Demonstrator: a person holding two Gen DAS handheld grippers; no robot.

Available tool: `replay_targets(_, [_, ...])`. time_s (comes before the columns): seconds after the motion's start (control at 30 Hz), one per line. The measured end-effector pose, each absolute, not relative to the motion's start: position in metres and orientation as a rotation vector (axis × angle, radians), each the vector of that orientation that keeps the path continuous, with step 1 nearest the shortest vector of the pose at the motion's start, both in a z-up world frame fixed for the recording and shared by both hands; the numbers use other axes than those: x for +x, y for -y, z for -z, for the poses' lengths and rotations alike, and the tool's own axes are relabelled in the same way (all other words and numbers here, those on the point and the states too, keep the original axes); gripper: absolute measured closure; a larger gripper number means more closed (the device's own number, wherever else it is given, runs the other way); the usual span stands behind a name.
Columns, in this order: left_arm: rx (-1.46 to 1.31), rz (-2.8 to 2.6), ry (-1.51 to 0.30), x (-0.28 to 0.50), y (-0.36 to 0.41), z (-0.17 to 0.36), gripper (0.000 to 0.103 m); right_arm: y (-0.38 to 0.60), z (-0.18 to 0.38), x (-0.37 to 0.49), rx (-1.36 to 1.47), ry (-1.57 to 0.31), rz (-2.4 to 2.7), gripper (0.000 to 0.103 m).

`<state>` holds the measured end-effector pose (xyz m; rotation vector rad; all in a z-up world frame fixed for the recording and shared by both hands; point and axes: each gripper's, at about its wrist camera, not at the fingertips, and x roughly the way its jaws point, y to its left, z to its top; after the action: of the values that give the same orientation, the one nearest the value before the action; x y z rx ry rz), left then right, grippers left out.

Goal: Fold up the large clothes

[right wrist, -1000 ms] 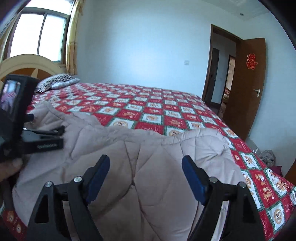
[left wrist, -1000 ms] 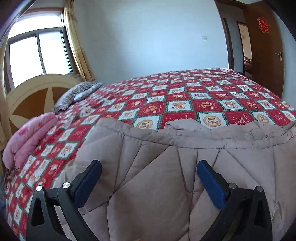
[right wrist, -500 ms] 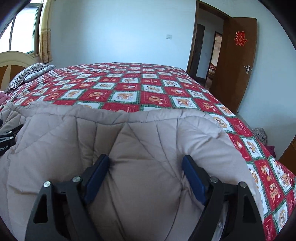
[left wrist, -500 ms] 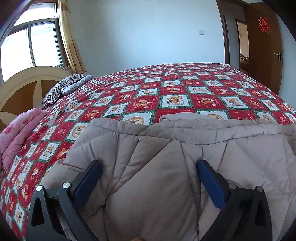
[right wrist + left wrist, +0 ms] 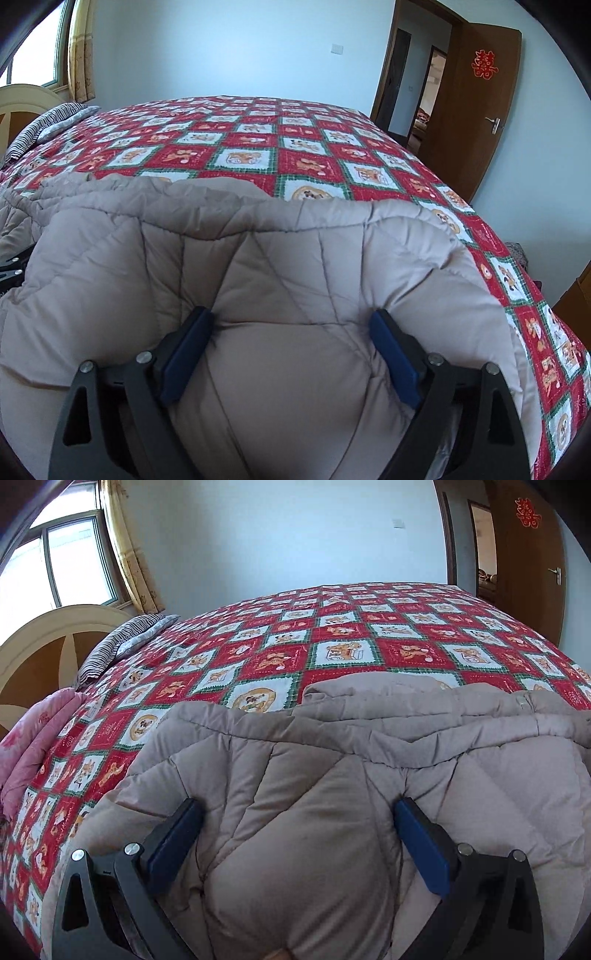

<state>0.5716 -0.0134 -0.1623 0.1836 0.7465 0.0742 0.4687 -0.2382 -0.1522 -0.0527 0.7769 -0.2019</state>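
Left tongs (image 5: 297, 805): jaws stood wide. The beige padded coat (image 5: 406, 746) swelled up into the gap and touched the blue pads (image 5: 173, 842) on both inner faces. Pad tips were sunk into the quilting. I saw no pinch on a fold, so I read it as open tongs pushed down into the fabric, not a grip.

Right tongs (image 5: 291, 314): same picture. The jaws were wide and had just been opening further, with the coat (image 5: 258, 258) bulging between them. Fabric lay against both pads (image 5: 184, 362), and creases fanned out from the left pad's tip. No clamp there either.

The coat sat directly under and ahead of both tongs. It filled the near half of each view. Its stitched edge ran crosswise just beyond the tips, with a second layer bunched behind that edge.

Past the coat edge came the red-and-white checked bedspread (image 5: 332, 653), flat all the way to the far side of the bed (image 5: 258, 147).

Left of the left tongs, level with the coat, a pink quilt (image 5: 33, 746) lay at the bed's edge. Further on that side were a striped pillow (image 5: 122, 646) and the cream headboard (image 5: 44, 646).

Far left were the window (image 5: 55, 565) and the yellow curtain (image 5: 129, 554). Far right of the right tongs, a brown door (image 5: 476, 110) stood open.
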Motion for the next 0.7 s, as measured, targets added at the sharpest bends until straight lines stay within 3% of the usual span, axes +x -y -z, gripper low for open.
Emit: replay_targets(0.7, [0.185, -0.073, -0.766, 0.5736, 0.0125, 0.1670, 0.001, 0.2343, 0.1571, 0.4738, -0.084, -0.807, 0.229, 0.012])
